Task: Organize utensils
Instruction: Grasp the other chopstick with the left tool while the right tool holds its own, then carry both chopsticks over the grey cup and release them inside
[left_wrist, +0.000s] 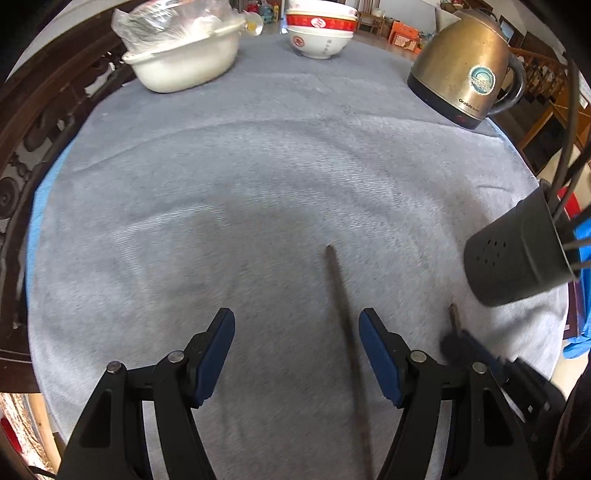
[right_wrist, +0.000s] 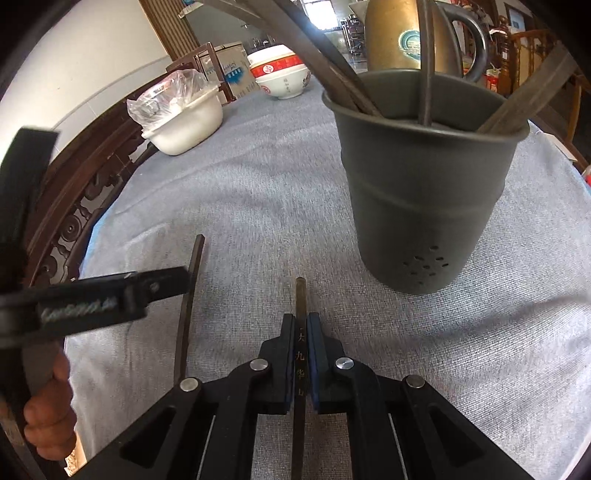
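Near the surface's front edge, right gripper clamps a chopstick lengthwise, holder just ahead-right; left gripper open over second chopstick.

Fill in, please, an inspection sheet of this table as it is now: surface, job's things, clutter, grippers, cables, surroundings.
Surface: grey cloth covers the table, slightly wrinkled.
Job's things: dark holder stands upright with several chopsticks in it; one chopstick is in the right gripper; another chopstick lies on the cloth.
Clutter: kettle, stacked bowls, white basin with plastic bag, all at the far edge.
Grippers: left gripper open, the lying chopstick between its fingers, not gripped; right gripper shut on its chopstick.
Cables: nothing seen.
Surroundings: carved dark wood along the table's left side; boxes and furniture beyond.
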